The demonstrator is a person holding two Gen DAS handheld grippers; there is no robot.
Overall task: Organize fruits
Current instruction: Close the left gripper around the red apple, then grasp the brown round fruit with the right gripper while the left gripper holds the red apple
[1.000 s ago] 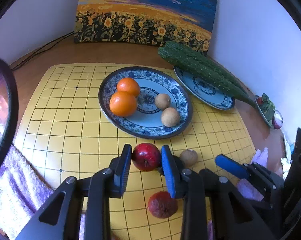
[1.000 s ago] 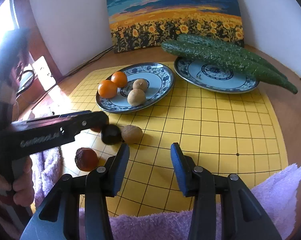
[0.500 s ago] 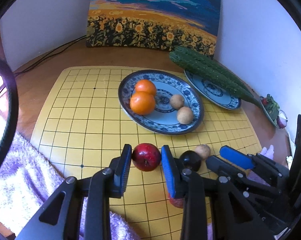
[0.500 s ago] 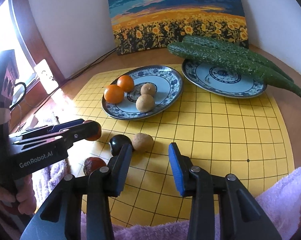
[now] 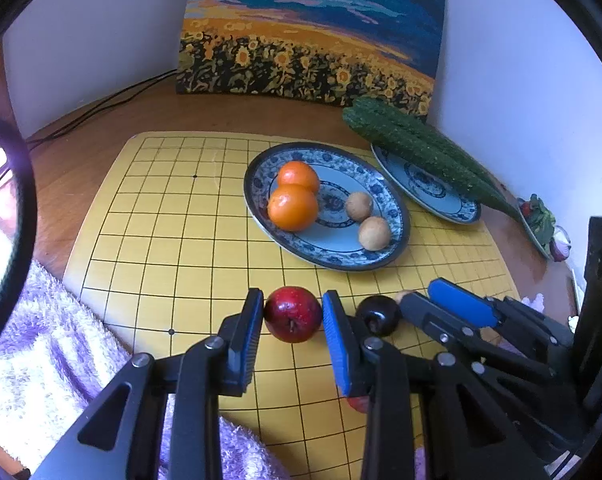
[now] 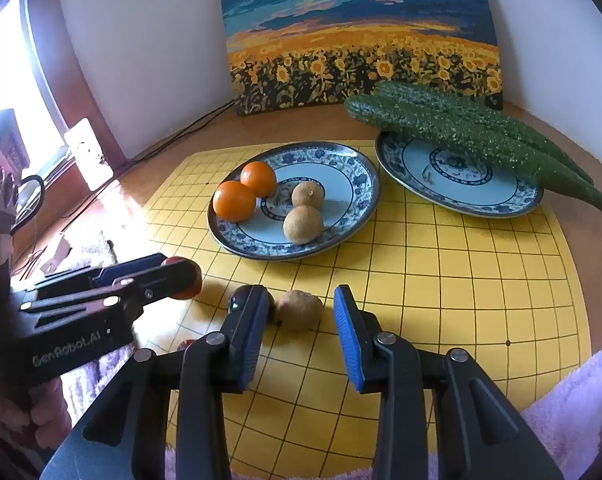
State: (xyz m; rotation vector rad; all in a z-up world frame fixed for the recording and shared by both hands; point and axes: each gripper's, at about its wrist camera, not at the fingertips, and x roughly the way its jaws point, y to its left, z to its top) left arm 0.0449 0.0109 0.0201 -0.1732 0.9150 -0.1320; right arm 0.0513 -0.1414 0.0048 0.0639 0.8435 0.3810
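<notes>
My left gripper (image 5: 293,316) is shut on a red apple (image 5: 293,314) and holds it above the yellow grid mat (image 5: 161,220). It shows in the right wrist view (image 6: 181,276) at the left. My right gripper (image 6: 299,312) is open, its jaws on either side of a brown kiwi-like fruit (image 6: 299,310) on the mat; a dark plum (image 6: 271,306) sits just left of that fruit, partly hidden by the left finger. A blue patterned plate (image 6: 353,204) holds two oranges (image 6: 235,201) and two brown fruits (image 6: 303,224).
A second patterned plate (image 6: 461,196) at the right carries long green cucumbers (image 6: 461,132). A sunflower painting (image 6: 361,60) leans on the back wall. Purple fluffy cloth (image 5: 41,340) lies at the mat's near edge. Another red fruit (image 5: 359,403) lies under the left gripper.
My left gripper has carried the apple leftward and slightly forward. My right gripper has moved forward and left until its open jaws straddle the brown fruit.
</notes>
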